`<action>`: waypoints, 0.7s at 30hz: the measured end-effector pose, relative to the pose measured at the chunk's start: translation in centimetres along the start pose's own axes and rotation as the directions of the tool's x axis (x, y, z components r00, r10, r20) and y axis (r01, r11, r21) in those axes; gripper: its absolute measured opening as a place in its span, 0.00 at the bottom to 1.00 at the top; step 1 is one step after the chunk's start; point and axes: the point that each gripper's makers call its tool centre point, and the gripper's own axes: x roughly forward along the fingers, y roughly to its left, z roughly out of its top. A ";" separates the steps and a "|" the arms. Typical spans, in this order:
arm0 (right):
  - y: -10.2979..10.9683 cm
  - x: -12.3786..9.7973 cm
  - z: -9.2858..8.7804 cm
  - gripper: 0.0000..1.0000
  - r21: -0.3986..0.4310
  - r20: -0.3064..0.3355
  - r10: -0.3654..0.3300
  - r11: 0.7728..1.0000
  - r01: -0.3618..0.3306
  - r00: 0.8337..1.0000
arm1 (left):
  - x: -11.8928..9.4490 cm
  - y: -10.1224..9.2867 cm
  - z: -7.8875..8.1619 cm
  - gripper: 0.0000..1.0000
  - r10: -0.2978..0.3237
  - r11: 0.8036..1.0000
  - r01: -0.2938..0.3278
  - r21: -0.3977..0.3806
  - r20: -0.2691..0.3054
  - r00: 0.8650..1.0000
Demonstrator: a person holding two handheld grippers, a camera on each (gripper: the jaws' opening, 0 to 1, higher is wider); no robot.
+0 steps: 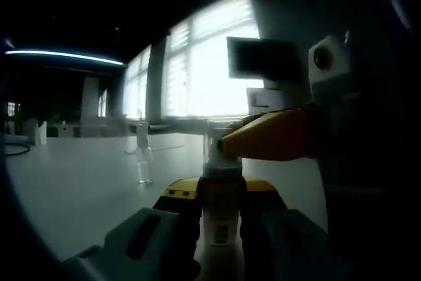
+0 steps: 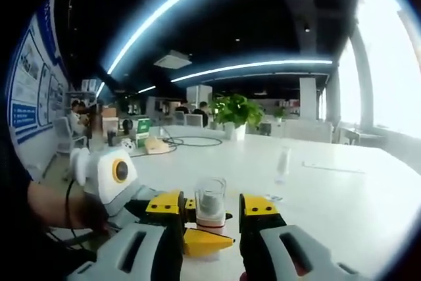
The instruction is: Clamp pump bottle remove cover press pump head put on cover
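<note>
Pump bottle [image 1: 220,218] lower centre, clamped upright at body by left tool [image 1: 220,203]. Right tool [image 2: 210,210], jaws apart, straddles clear cover [image 2: 210,203]. Light, smooth, probably slippery plastic: grip cover sides. Desk [image 1: 85,182] below.

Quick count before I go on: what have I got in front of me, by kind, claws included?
Claws: 2 (left, right)
Pump bottle: 1, clamped in the left claw
Clear cover: 1, on top of the bottle
Clear container standing apart: 1
Potted plant: 1
Total: 6
</note>
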 end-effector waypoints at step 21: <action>-0.2 -0.5 1.3 0.34 -0.035 0.046 0.008 0.999 -0.007 0.999 | 0.0 -0.1 0.0 0.13 0.000 1.000 0.000 0.001 0.000 1.000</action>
